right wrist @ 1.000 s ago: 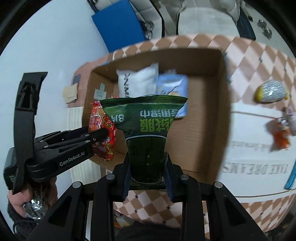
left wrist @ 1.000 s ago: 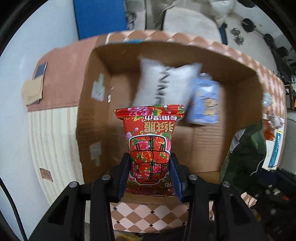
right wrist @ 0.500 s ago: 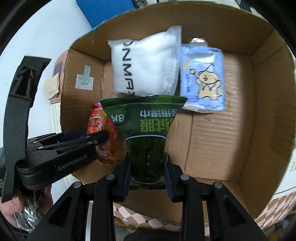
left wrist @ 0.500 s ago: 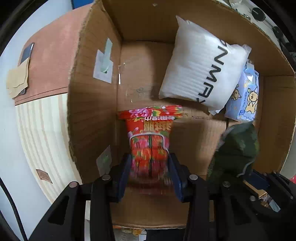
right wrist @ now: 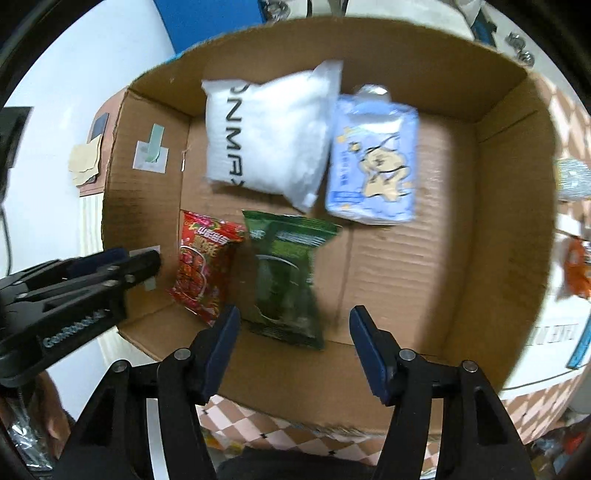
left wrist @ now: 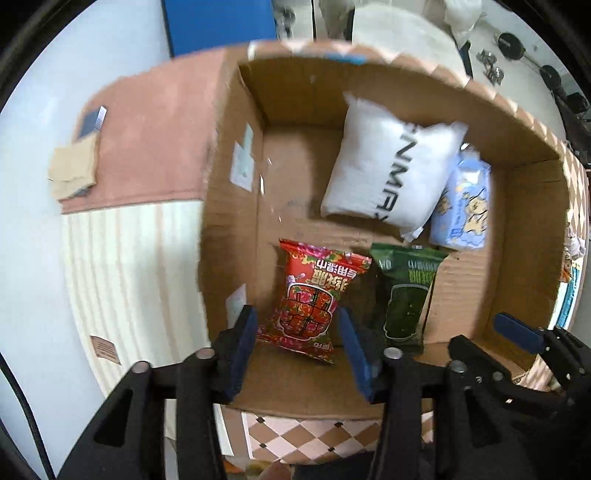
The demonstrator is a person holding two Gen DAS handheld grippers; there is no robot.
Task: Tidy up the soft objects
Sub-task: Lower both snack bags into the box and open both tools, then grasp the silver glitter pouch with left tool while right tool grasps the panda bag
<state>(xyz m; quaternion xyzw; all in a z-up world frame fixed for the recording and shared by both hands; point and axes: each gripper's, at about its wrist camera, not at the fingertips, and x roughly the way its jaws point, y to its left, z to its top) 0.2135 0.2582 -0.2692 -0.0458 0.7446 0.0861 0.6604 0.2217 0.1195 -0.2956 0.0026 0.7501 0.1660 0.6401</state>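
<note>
An open cardboard box (left wrist: 229, 206) (right wrist: 509, 184) holds a white pillow pack (left wrist: 388, 173) (right wrist: 266, 136) and a light blue packet (left wrist: 461, 206) (right wrist: 373, 162) at its far side. The red flowered packet (left wrist: 314, 299) (right wrist: 203, 266) lies on the box floor at the near left. My left gripper (left wrist: 297, 350) hangs above it, jaws opening, pads off the packet. Beside it lies the green packet (left wrist: 406, 291) (right wrist: 284, 277), blurred. My right gripper (right wrist: 295, 339) stands over it, jaws opening wide, nothing between the pads.
The box stands on a pink checkered cloth (right wrist: 295, 424). To its right lie a silver-yellow packet (right wrist: 570, 177) and an orange toy (right wrist: 576, 273). A tan card (left wrist: 74, 170) rests on the pink cloth at left. A blue board (left wrist: 218, 22) stands behind.
Both grippers opened and let go of their packets. The red and green packets now lie side by side on the box floor. The left gripper pulled back from the box.
</note>
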